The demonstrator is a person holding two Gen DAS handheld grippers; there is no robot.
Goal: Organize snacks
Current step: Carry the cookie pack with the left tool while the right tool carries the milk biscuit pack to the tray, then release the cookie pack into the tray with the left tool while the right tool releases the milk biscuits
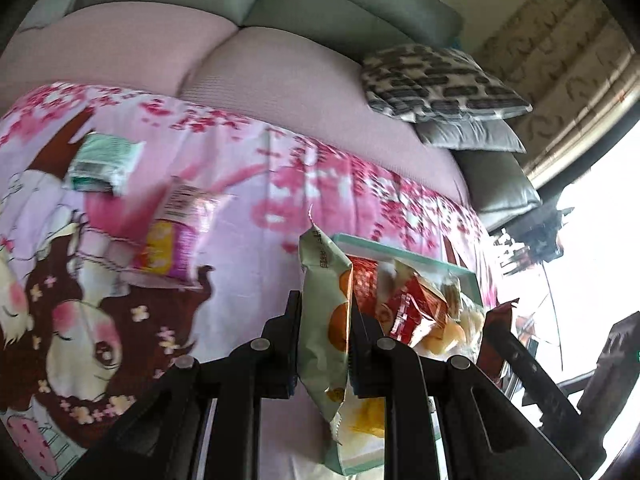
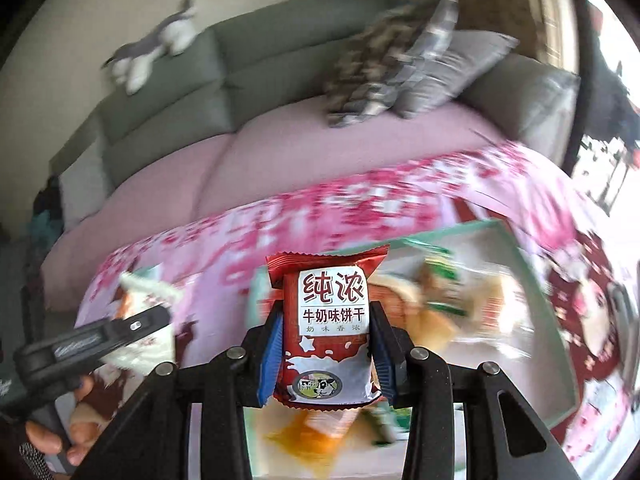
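My left gripper (image 1: 325,322) is shut on a pale green snack packet (image 1: 325,304) with orange pictures, held upright above the pink cartoon cloth. Behind it stands a mint-green tray (image 1: 404,254) with several snack packets. My right gripper (image 2: 328,334) is shut on a red milk-biscuit packet (image 2: 330,320) above the same tray (image 2: 516,248). The left gripper (image 2: 100,336) and its pale packet also show at the left of the right wrist view. A green-white packet (image 1: 105,162) and a pink-yellow packet (image 1: 176,236) lie on the cloth.
The pink cartoon cloth (image 1: 248,200) covers a table in front of a sofa with pink seat covers (image 1: 280,76) and grey-green backs. Patterned and grey cushions (image 1: 444,84) lie at its right end. A plush toy dog (image 2: 152,50) lies on the sofa back.
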